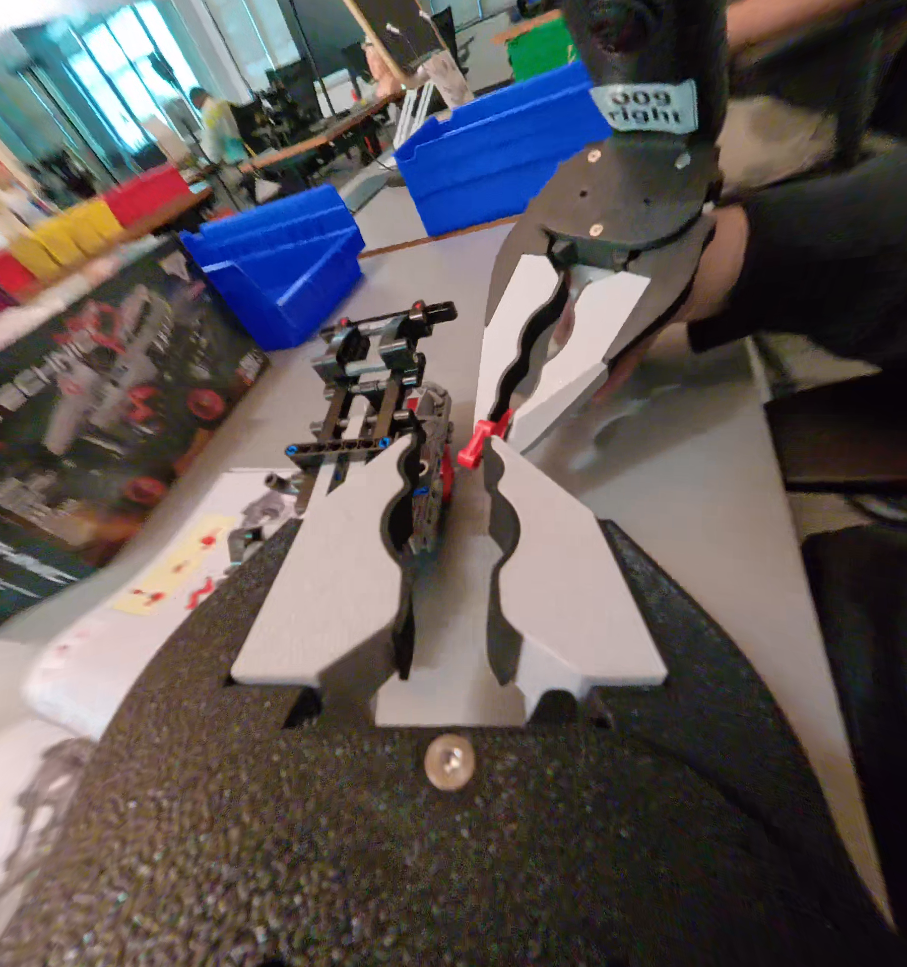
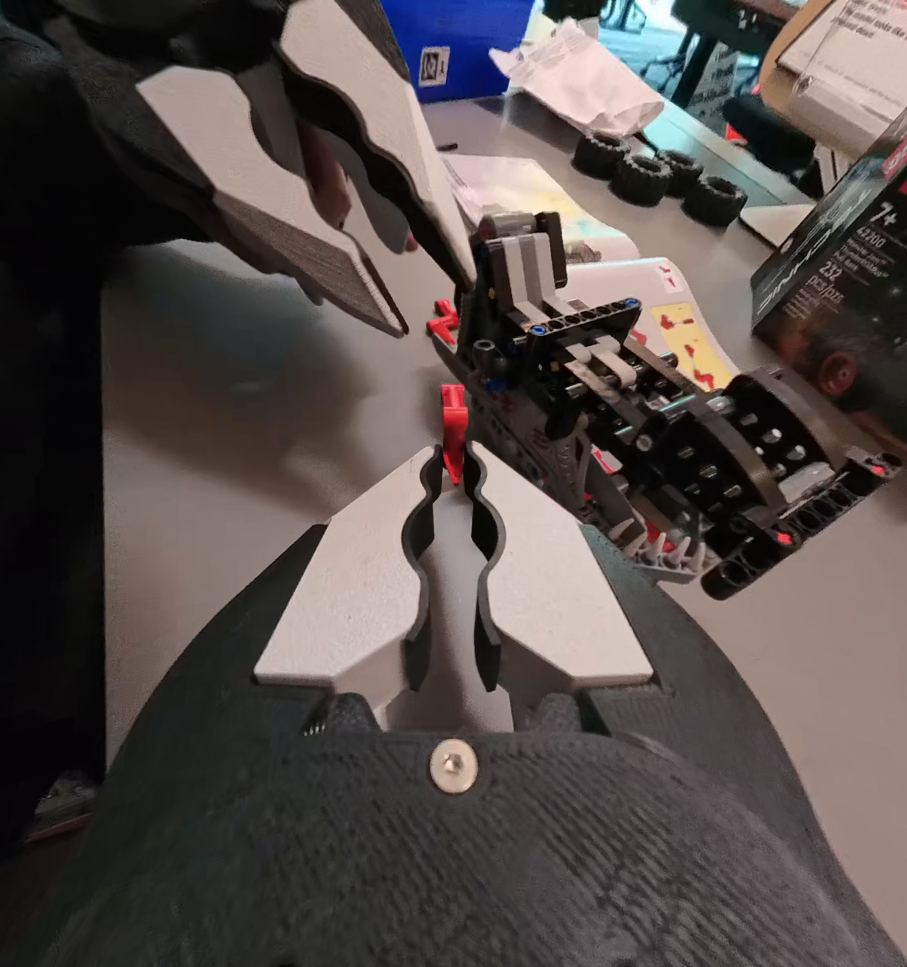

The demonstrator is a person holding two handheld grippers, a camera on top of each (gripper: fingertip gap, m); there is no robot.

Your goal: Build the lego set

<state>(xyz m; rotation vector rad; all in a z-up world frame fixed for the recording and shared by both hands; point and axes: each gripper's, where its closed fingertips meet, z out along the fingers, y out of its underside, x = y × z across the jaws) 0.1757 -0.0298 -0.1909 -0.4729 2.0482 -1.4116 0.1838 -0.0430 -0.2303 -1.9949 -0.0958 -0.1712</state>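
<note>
One red connector piece (image 2: 452,434) is pinched at the tips of the right gripper (image 2: 454,460), its long axis carried straight out along the fingers and aimed at the near flank of the partly built model (image 2: 624,418), which lies just beside it on the grey table (image 2: 755,680), between the grippers and the set's box (image 2: 860,293). The left gripper (image 1: 449,460) is spread wide, one finger laid against the model's side as a brace, nothing clamped. Judged from this, the coming insertion is sideways into the model, and the right gripper is nearer.
</note>
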